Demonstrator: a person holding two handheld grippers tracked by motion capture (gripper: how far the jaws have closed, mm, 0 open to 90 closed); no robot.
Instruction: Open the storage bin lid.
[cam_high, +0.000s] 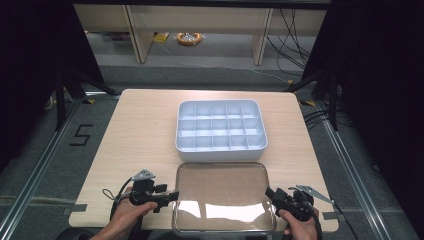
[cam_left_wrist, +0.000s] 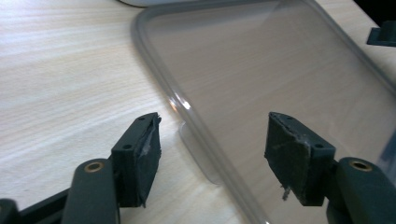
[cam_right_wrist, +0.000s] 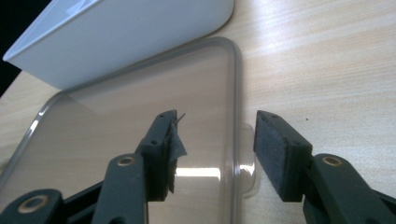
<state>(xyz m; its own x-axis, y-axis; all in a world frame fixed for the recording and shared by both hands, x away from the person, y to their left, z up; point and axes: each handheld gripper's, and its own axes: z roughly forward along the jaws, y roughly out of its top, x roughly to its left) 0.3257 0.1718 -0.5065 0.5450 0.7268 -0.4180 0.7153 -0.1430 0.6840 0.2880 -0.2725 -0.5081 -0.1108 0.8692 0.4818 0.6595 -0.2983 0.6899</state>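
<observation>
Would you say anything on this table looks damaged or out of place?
Only the left gripper's fingers: their black padding is frayed and peeling at the edges. The clear lid lies flat and square before the white tray.

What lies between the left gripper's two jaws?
The clear lid's rim and small tab, in the left gripper view: the left gripper is open astride that edge, its pads clear of it, the table beneath.

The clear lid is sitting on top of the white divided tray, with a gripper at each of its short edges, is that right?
Not quite. The high view shows the clear lid flat on the table, in front of the white divided tray, not on it. The grippers part is right.
</observation>
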